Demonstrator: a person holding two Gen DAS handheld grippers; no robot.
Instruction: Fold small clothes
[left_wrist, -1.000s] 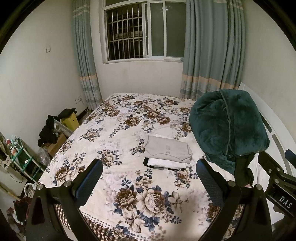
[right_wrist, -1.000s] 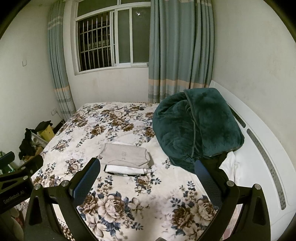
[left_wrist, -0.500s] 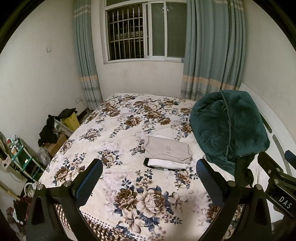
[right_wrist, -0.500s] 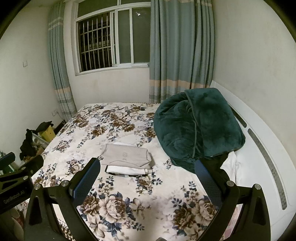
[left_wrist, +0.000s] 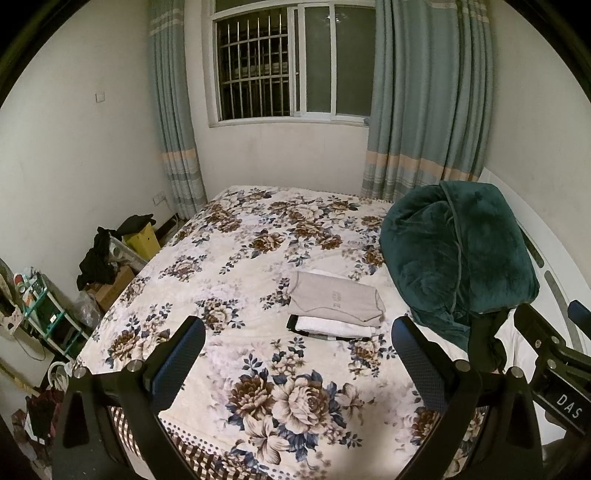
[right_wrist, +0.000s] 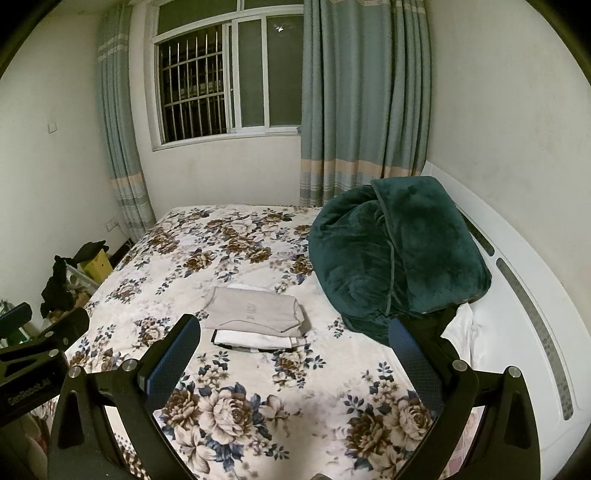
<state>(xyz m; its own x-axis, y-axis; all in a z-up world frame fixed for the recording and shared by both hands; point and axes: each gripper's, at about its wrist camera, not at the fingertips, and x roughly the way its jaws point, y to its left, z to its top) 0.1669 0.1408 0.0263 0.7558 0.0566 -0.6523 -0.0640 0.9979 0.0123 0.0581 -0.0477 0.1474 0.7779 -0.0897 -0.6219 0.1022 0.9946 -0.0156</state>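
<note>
A small stack of folded clothes lies on the floral bedspread (left_wrist: 258, 266), a grey top (left_wrist: 334, 299) above a white piece with a dark edge (left_wrist: 332, 328). The stack also shows in the right wrist view (right_wrist: 255, 312). My left gripper (left_wrist: 297, 347) is open and empty, held above the bed's near edge, short of the stack. My right gripper (right_wrist: 293, 349) is open and empty too, at about the same distance. Each gripper's body shows at the edge of the other's view.
A bunched dark green blanket (left_wrist: 458, 254) lies right of the stack against the white headboard (right_wrist: 524, 295), with dark and white cloth (right_wrist: 458, 325) below it. Boxes, a shelf and dark clothes (left_wrist: 99, 258) clutter the floor left of the bed. Window and curtains stand behind.
</note>
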